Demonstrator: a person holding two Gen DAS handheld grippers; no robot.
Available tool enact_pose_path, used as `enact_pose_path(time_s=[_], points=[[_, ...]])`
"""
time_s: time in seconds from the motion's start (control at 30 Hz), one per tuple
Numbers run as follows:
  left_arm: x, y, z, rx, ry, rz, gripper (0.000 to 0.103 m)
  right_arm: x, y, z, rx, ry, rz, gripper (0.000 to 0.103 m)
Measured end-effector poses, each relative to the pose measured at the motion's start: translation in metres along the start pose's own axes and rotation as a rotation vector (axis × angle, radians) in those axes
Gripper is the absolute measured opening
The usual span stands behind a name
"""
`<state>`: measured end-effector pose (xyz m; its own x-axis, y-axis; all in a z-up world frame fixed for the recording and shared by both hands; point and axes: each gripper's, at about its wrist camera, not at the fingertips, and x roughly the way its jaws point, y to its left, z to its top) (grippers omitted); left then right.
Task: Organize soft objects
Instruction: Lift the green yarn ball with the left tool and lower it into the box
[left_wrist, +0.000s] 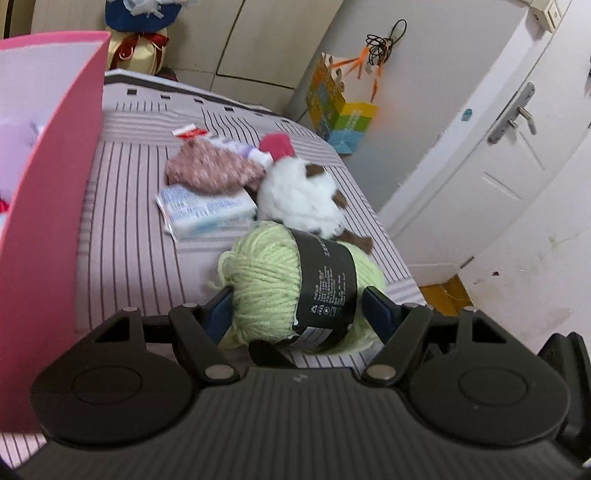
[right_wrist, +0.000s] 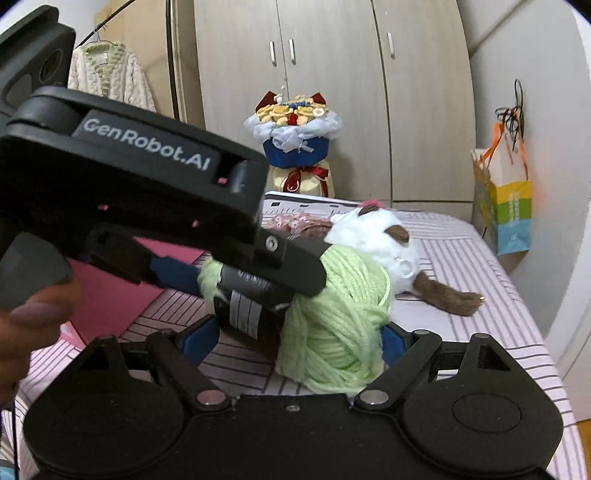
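Striped bed (left_wrist: 129, 229) | left gripper (left_wrist: 299, 306) clamps green yarn (left_wrist: 269, 280) | right gripper (right_wrist: 295, 339) wide around it, left finger hidden

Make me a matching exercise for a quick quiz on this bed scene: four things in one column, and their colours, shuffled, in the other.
Things:
1. ball of yarn
2. stuffed toy
3. box wall
4. label on the yarn

Colours:
A. pink
B. black
C. light green
D. white with brown patches

Pairs: 1-C, 2-D, 3-A, 4-B
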<state>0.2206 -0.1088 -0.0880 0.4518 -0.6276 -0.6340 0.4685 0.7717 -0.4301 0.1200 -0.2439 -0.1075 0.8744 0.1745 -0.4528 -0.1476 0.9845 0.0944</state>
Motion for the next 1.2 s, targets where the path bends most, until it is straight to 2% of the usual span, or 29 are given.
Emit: enact_pose_path(time_s=[0.2, 0.4, 0.53, 0.6, 0.9, 1.0, 1.2], points=[[-0.015, -0.016, -0.02, 0.031, -0.006, 0.011, 0.073, -0.019, 0.01, -0.007, -0.036, -0.009, -0.01, 0.091], [-0.027, -0.035, -0.042, 0.106, 0.012, 0.022, 0.073, -0.039, 0.018, -0.017, -0.056, 0.016, -0.018, 0.091], [-0.037, -0.028, -0.046, 0.022, 0.014, -0.009, 0.073, -0.049, 0.03, -0.014, -0.099, 0.035, -0.052, 0.094], [-0.042, -0.03, -0.048, 0.028, 0.015, -0.01, 0.073, -0.052, 0.035, -0.012, -0.114, 0.049, -0.061, 0.094], [-0.07, -0.033, -0.055, 0.074, 0.025, 0.013, 0.073, -0.062, 0.054, 0.011, -0.18, 0.155, -0.016, 0.094], [-0.085, -0.028, -0.055, 0.042, 0.048, -0.005, 0.073, -0.071, 0.06, 0.02, -0.206, 0.165, 0.027, 0.094], [-0.121, -0.031, -0.055, 0.04, 0.031, 0.03, 0.073, -0.093, 0.081, 0.037, -0.286, 0.129, 0.097, 0.094]])
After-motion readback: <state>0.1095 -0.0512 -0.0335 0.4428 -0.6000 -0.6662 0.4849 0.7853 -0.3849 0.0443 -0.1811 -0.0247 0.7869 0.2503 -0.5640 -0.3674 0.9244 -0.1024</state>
